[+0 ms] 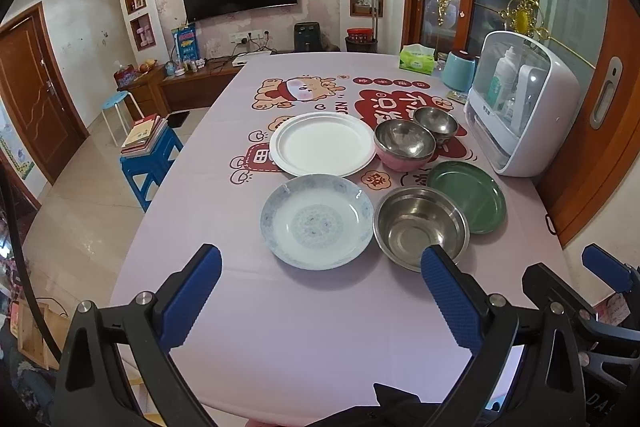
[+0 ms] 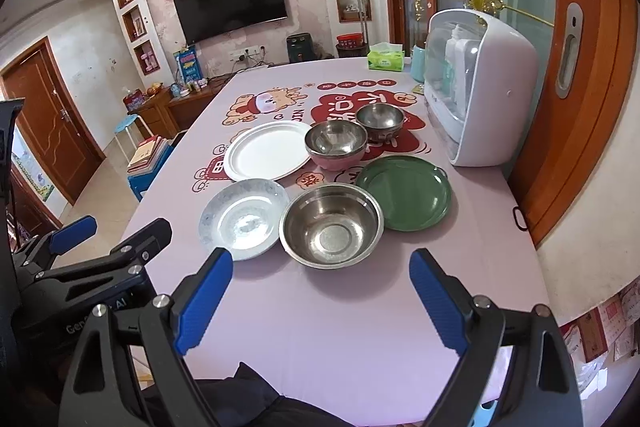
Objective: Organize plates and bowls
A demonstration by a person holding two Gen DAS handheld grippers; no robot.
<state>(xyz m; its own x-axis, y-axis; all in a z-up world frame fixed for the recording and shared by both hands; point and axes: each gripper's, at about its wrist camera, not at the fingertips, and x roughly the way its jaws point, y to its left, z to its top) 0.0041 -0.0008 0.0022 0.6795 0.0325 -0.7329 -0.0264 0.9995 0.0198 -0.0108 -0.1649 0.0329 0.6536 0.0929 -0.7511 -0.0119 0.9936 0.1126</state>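
Pink-clothed worktop [image 1: 280, 327], dishes spread. Left claw [image 1: 320, 301], right claw [image 2: 320, 301] both spread, empty. Best: nest near steel bowl [image 2: 331, 230] first, grip rim squarely.

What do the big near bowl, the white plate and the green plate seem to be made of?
Big bowl: likely stainless steel, shiny grey with reflections. White plate: matte, moulded rim, possibly paper pulp or plastic; unclear. Green plate: glossy green, perhaps enamelled metal or plastic; unclear.
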